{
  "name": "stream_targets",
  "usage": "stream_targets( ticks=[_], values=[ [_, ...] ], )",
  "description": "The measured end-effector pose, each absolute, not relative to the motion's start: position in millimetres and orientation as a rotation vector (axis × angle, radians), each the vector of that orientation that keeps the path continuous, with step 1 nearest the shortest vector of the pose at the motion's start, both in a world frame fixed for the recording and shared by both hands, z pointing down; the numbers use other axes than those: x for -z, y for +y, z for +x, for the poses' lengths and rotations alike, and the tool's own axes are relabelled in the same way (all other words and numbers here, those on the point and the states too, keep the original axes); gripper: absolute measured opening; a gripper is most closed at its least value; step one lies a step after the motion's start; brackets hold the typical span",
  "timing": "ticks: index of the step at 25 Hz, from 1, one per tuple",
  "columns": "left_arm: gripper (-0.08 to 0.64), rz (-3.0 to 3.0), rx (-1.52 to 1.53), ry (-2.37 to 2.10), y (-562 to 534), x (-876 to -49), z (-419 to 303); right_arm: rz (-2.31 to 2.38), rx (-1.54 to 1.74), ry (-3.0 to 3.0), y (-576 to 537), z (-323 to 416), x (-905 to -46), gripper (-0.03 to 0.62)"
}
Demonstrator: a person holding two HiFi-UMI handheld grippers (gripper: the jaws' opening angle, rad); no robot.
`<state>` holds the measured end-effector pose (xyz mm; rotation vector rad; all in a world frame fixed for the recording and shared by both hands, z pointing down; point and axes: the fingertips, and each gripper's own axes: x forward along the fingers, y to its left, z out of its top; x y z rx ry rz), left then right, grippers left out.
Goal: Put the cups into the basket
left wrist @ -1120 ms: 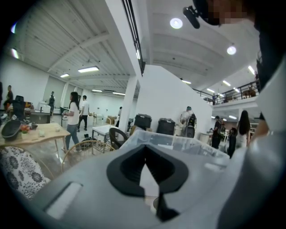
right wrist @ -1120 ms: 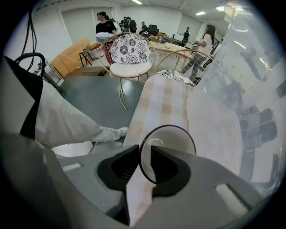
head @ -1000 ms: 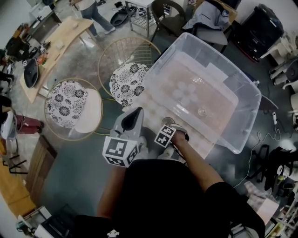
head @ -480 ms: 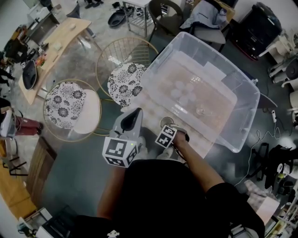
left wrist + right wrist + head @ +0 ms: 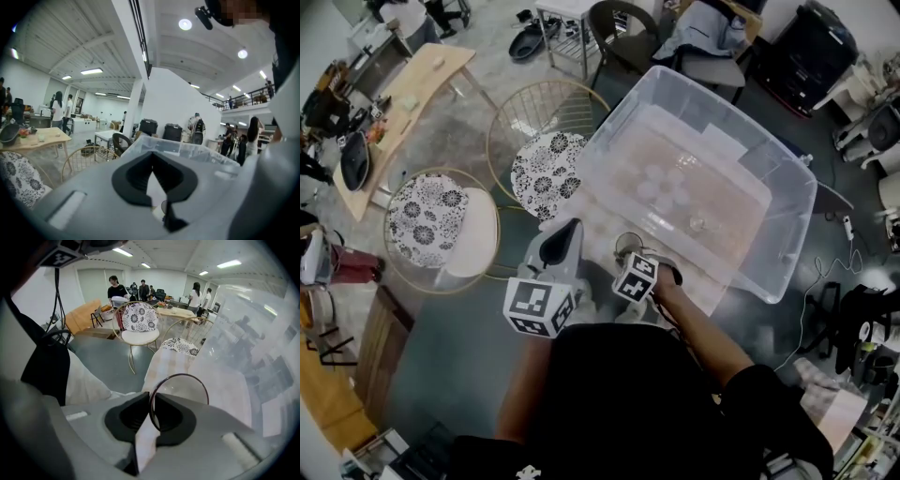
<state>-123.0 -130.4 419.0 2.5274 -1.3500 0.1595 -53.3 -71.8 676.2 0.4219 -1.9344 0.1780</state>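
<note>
Clear plastic is the story here: a big clear plastic bin [image 5: 609, 155] sits on the checked tablecloth [image 5: 712, 292], standing in as the basket. A cluster of clear cups [image 5: 661, 185] is already on its floor, with one more lone cup [image 5: 698, 223] a little apart from them. They are see-through against a pale bottom, so I won't swear to the count, but a fair share of the job looks done.

Now the live one. The right gripper [image 5: 152, 401] points steeply down just outside the bin's near wall. Its jaws have just been closing and now pinch the dark-looking rim of a clear cup [image 5: 180, 392], one pad inside the wall and one outside. From the head view that cup [image 5: 628, 246] hangs at the gripper's tip over the cloth, beside the bin and not yet in it. Whether its base is clear of the cloth no view shows.

The left gripper [image 5: 152, 168] hangs near level beside it, jaw tips together with nothing between them, taking no part.

What's left, by my reading: carry this cup over the near wall and let it go among the others. Any further cups on the table's near edge would be hidden behind the grippers and the person's body.
</note>
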Motion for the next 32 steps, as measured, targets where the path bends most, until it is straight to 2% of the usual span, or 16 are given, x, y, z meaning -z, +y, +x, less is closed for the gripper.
stream_targets(
  ticks=[16, 26, 32],
  values=[
    [0.005, 2.593, -0.152, -1.283, -141.0, -412.5, -101.0, 0.585, -0.09, -2.25, -77.3, -82.5, -514.2, 0.041],
    [0.005, 2.647, -0.049, -1.281, -156.1, -383.5, -77.2, 0.838, -0.075, -2.407, -116.1, -50.2, -416.3, 0.041],
    [0.005, 2.664, -0.036, -1.23, -162.8, -381.9, -60.8, 0.986, -0.105, -2.396, -148.2, -11.7, -398.7, 0.041]
  ],
)
